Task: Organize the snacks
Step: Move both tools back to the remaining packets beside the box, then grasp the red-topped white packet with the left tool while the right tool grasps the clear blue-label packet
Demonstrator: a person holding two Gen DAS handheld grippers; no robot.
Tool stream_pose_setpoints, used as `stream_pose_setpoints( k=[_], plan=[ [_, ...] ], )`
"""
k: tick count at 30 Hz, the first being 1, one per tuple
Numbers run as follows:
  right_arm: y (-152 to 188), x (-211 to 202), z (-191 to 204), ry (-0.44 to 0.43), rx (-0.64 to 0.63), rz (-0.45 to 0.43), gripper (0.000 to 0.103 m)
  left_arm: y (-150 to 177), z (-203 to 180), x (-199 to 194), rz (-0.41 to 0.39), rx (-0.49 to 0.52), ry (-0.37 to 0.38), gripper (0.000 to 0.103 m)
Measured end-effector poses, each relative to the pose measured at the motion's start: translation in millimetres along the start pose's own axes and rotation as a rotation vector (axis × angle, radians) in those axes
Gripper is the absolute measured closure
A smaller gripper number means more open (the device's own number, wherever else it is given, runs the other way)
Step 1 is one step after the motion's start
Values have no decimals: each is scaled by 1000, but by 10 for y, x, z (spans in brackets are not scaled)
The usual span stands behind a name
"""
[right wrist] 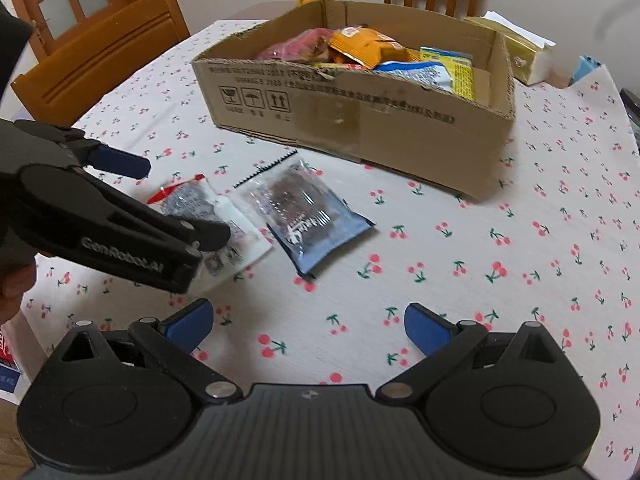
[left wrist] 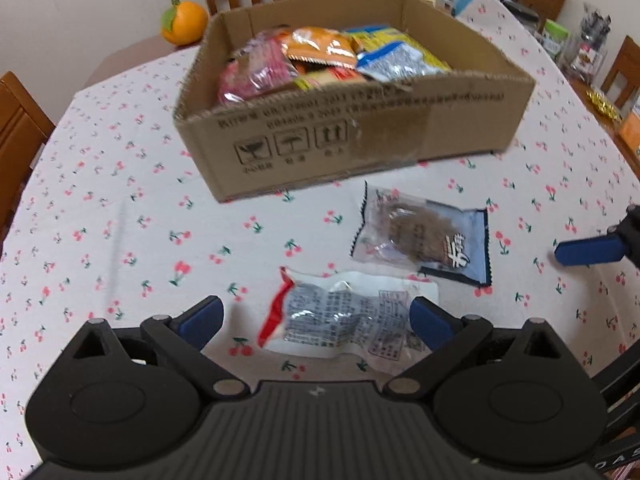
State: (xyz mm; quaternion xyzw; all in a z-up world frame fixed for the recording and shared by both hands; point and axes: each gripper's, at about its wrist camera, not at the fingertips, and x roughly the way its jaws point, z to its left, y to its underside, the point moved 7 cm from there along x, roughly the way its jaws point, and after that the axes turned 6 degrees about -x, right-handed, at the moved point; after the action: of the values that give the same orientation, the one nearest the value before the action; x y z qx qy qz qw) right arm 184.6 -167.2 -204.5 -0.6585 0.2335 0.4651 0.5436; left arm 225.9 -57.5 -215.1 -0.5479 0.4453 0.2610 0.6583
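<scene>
The left gripper (left wrist: 316, 322), jaws spread and empty, straddles the white red-edged foil snack packet (left wrist: 340, 326) on the cherry-print tablecloth (left wrist: 120, 220). Close across its crumpled middle, then lift toward the cardboard box (left wrist: 360, 136). The right gripper (right wrist: 308, 328) is likewise spread, empty.

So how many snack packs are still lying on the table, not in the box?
2. The white and red packet lies between the open left gripper's fingers; the blue packet lies beside it, nearer the cardboard box.
</scene>
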Motion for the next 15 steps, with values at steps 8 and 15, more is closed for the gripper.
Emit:
stream_pose_setpoints(
  k=[8, 15],
  plan=[
    [-1, 31, -42, 19, -42, 7, 0, 179, 232, -47, 25, -20, -24, 4],
    [-77, 99, -95, 41, -86, 5, 0, 297, 630, -97, 36, -94, -95, 3]
  ],
)
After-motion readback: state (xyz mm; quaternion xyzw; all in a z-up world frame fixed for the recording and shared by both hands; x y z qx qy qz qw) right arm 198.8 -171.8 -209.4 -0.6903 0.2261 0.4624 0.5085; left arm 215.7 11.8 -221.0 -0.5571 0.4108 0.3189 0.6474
